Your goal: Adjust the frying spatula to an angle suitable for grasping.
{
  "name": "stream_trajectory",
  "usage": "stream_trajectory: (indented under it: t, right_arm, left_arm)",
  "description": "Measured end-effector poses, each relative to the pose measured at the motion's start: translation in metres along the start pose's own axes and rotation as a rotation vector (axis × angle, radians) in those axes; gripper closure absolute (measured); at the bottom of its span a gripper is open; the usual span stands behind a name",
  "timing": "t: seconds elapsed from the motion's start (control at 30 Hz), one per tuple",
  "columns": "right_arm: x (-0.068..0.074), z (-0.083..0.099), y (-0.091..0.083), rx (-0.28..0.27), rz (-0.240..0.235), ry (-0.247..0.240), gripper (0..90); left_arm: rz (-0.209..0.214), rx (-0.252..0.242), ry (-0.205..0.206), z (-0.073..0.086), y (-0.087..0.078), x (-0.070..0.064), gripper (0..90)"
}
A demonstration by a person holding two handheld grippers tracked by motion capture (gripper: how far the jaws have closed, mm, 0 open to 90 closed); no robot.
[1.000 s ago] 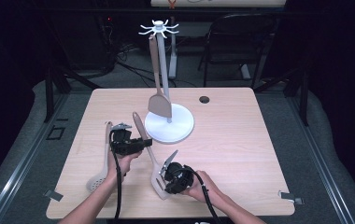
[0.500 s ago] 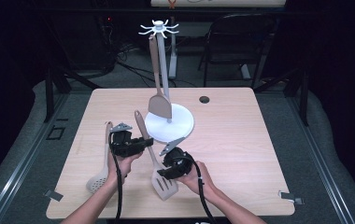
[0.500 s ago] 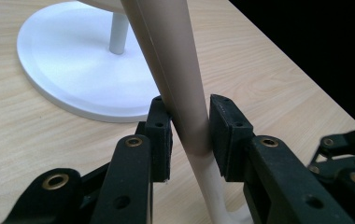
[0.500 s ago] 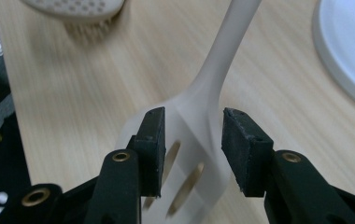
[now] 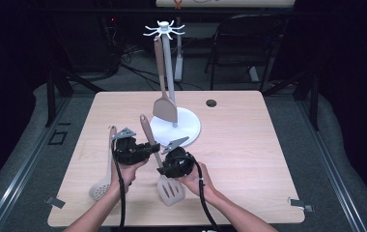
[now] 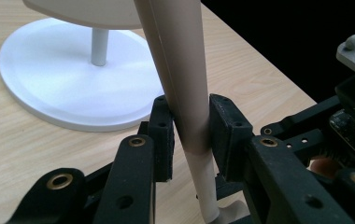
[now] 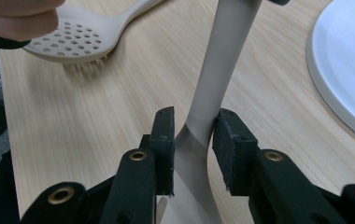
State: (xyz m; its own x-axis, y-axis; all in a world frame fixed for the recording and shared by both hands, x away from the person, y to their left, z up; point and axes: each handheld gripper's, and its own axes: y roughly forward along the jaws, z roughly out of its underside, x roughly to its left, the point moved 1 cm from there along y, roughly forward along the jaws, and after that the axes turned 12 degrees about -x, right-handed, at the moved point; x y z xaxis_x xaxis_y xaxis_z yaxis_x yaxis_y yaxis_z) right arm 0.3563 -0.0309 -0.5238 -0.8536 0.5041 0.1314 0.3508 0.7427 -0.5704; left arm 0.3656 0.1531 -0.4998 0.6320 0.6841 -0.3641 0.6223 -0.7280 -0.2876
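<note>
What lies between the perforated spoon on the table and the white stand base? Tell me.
In the high view, between the perforated spoon and the stand base are the left gripper and the slotted spatula whose handle it grips.

Pale wooden table. White round stand base at centre; perforated spoon lying near left; black disc far right

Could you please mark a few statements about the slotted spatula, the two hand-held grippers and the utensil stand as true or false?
1. Both the left hand-held gripper and the right hand-held gripper clamp the slotted spatula. True.
2. The utensil stand is bare. False: a solid spatula hangs on it.
3. A perforated spoon lies on the table. True.
4. The stand's base is black. False: it is white.
</note>
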Motion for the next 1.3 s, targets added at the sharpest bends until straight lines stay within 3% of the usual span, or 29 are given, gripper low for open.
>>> stream_trajectory:
  t: [0.13,0.4,0.43,0.53,0.63,0.67,0.73,0.87,1.0,1.2,1.3]
  right_arm:
    - [0.0,0.001,-0.002,-0.01,0.008,-0.003,70.7]
    - [-0.001,0.003,-0.004,-0.021,0.011,0.007,70.0]
    - [-0.001,0.003,-0.005,-0.025,0.011,0.011,68.4]
    - [-0.003,0.005,-0.009,-0.012,0.04,0.019,49.5]
    - [-0.009,0.011,-0.015,-0.003,0.049,0.036,43.2]
    - [-0.013,0.015,-0.021,0.005,0.065,0.048,35.1]
    - [-0.017,0.018,-0.028,0.003,0.075,0.064,29.2]
    - [-0.018,0.017,-0.037,-0.006,0.091,0.048,18.8]
    - [-0.019,0.017,-0.045,-0.005,0.093,0.047,14.7]
    - [-0.024,0.021,-0.057,-0.01,0.11,0.046,11.9]
    - [-0.029,0.023,-0.066,0.02,0.13,0.031,10.6]
  left_arm:
    - [0.022,0.014,0.003,0.004,0.002,-0.001,71.1]
    - [0.027,-0.002,-0.005,0.007,0.005,-0.003,73.4]
    - [0.031,-0.004,-0.01,0.007,0.006,-0.003,73.6]
    - [0.036,-0.008,-0.012,0.006,0.006,-0.004,74.2]
    - [0.043,-0.003,-0.015,0.005,0.005,-0.004,74.3]
    - [0.051,-0.006,-0.019,0.004,0.006,-0.004,74.7]
    - [0.063,-0.008,-0.02,0.003,0.006,-0.006,75.1]
    - [0.077,-0.021,0.005,-0.001,0.005,-0.011,75.7]
    - [0.094,-0.03,0.019,-0.005,0.005,-0.014,76.7]
    - [0.117,-0.045,0.076,-0.016,0.002,-0.023,77.2]
    - [0.132,-0.049,0.103,-0.021,0.0,-0.026,77.5]
